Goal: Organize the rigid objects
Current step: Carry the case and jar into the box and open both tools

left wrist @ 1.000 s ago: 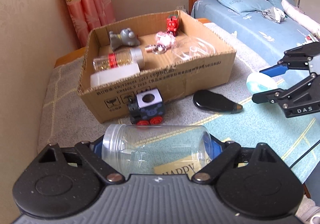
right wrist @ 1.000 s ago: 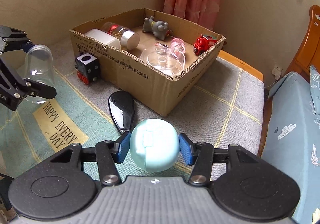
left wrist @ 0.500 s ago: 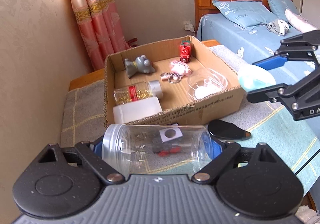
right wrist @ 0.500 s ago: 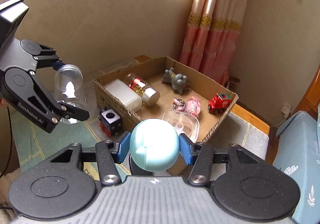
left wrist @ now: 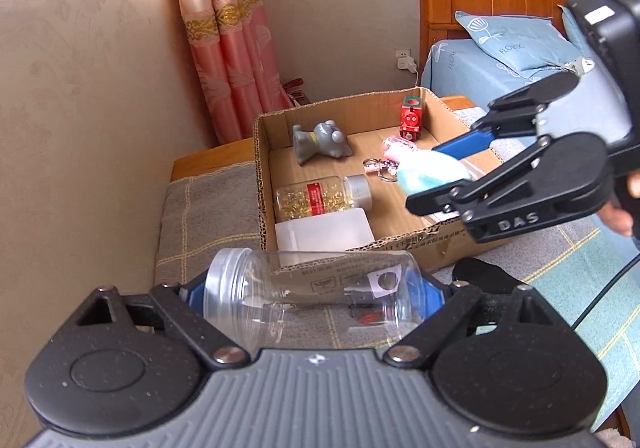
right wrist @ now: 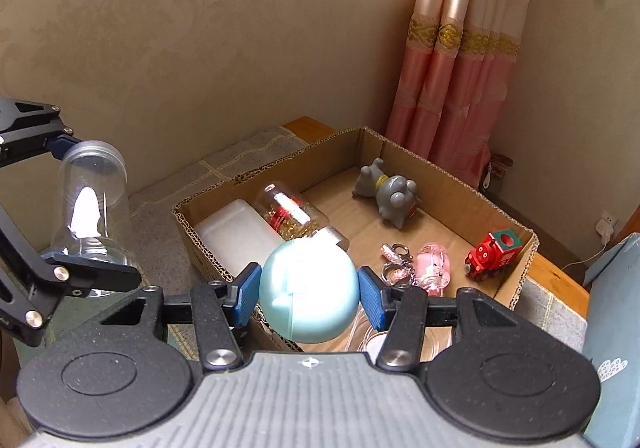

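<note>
My left gripper (left wrist: 312, 294) is shut on a clear plastic jar (left wrist: 316, 298) held sideways, in front of the cardboard box's (left wrist: 412, 244) near wall. My right gripper (right wrist: 308, 294) is shut on a pale blue egg-shaped case (right wrist: 308, 292), held above the box's (right wrist: 440, 175) near edge. From the left wrist view the right gripper (left wrist: 442, 177) and the blue case (left wrist: 432, 169) hang over the box's right side. From the right wrist view the left gripper (right wrist: 64, 203) holds the jar (right wrist: 94, 203) at the left.
In the box lie a grey animal figure (right wrist: 388, 195), a red toy train (right wrist: 490, 250), a pink keychain (right wrist: 430, 268), a bottle of gold flakes (right wrist: 292, 215) and a white container (right wrist: 234, 236). A black case (left wrist: 484, 274) lies in front of the box. A bed (left wrist: 500, 55) stands behind, pink curtains (left wrist: 224, 31) in the corner.
Both grippers have risen with their loads. The right gripper has carried the blue case from the cloth in front of the box to above the box. The jar has lifted toward the box's near wall.
</note>
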Tool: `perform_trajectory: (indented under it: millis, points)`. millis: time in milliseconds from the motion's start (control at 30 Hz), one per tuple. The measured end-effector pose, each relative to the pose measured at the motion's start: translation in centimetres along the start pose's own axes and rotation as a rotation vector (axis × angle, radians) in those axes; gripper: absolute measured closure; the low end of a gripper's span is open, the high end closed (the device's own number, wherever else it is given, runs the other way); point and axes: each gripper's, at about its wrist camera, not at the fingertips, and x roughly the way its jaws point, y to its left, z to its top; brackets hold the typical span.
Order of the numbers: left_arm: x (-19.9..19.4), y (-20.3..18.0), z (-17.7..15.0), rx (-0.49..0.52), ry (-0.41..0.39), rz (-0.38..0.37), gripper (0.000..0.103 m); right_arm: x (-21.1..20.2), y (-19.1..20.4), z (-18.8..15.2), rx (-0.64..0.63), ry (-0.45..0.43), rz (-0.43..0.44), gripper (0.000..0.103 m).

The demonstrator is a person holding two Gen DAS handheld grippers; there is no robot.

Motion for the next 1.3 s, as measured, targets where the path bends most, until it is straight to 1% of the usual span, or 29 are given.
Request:
perform_trajectory:
  millis: [100, 267, 300, 333, 433, 467, 500, 633, 700, 767, 833, 1033, 1167, 1300]
  points:
    - [0.1, -0.1, 0.3, 0.010, -0.004, 0.002, 0.011, 1.0, 0.2, -0.2, 0.003, 0.023, -0.011, 0.045]
    - [0.5, -0.1, 0.7, 0.017, -0.009, -0.006, 0.011, 1.4, 0.6, -0.3, -0.006, 0.038, -0.011, 0.044]
    - [0.5, -0.1, 0.8, 0.015, -0.010, -0.009, 0.011, 1.3, 0.7, -0.3, -0.013, 0.035, -0.023, 0.040]
    - [0.6, -0.1, 0.8, 0.012, -0.010, -0.014, 0.011, 1.1, 0.8, -0.2, -0.022, 0.031, -0.035, 0.038]
    - [0.6, -0.2, 0.7, 0.006, -0.011, -0.031, 0.011, 0.6, 0.9, 0.0, -0.024, 0.016, -0.033, 0.028]
    - [0.7, -0.3, 0.7, 0.007, -0.011, -0.034, 0.011, 0.3, 0.9, 0.0, -0.019, 0.006, -0.037, 0.020]
    - [0.7, -0.4, 0.8, 0.009, -0.011, -0.035, 0.011, 0.0, 1.0, 0.0, -0.017, 0.000, -0.041, 0.014]
    - [0.6, -0.4, 1.0, 0.011, -0.016, -0.039, 0.011, -0.8, 1.1, -0.3, -0.009, -0.009, -0.047, 0.007]
    - [0.5, -0.3, 1.3, 0.014, -0.022, -0.040, 0.011, -1.1, 1.2, -0.5, 0.004, -0.003, -0.075, 0.003]
    - [0.4, -0.2, 1.7, 0.018, -0.028, -0.036, 0.011, -1.7, 1.1, -1.0, 0.025, -0.002, -0.093, 0.000]
    - [0.5, -0.1, 2.3, 0.023, -0.033, -0.035, 0.011, -2.2, 1.0, -1.5, 0.054, -0.002, -0.103, 0.000]
    - [2.1, 0.4, 5.3, 0.020, -0.029, -0.045, 0.011, -3.9, 1.4, -2.9, 0.127, 0.031, -0.181, 0.000]
    - [3.9, 0.7, 8.1, -0.016, -0.014, -0.091, 0.011, -5.4, 1.9, -4.1, 0.185, 0.029, -0.224, 0.000]
    - [6.7, 0.4, 10.6, -0.013, 0.024, -0.083, 0.011, -6.7, 2.4, -5.4, 0.253, 0.009, -0.247, 0.000]
